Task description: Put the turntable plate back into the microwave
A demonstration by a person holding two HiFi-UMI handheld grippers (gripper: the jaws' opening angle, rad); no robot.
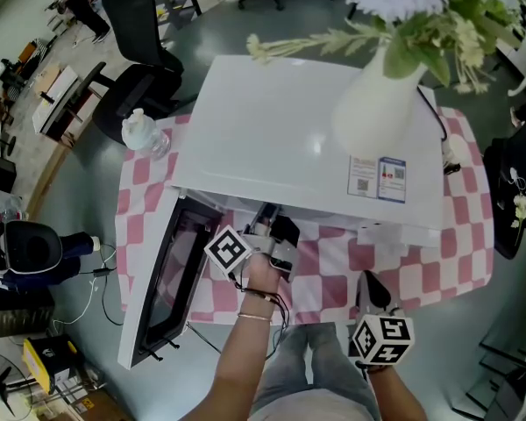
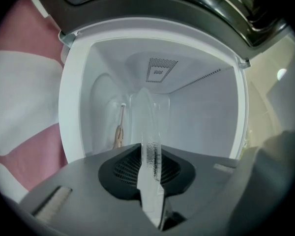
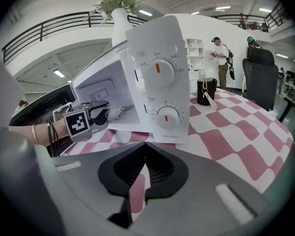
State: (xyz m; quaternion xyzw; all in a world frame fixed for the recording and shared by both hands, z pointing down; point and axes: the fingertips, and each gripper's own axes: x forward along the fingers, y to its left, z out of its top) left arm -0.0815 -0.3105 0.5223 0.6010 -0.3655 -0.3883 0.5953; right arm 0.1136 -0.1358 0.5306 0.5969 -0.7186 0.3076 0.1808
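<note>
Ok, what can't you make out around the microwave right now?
Head view: the cavity of the white microwave is hidden under its own top.
Left gripper view: the clear glass turntable plate shows edge-on and see-through; whether its far rim touches anything is unclear.
Small thin tan object inside the cavity: too small to identify.

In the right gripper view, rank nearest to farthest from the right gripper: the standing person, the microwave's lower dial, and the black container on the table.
1. The lower dial, straight ahead on the microwave front.
2. The black container, on the table right of the microwave.
3. The standing person, far back beyond the table.
</note>
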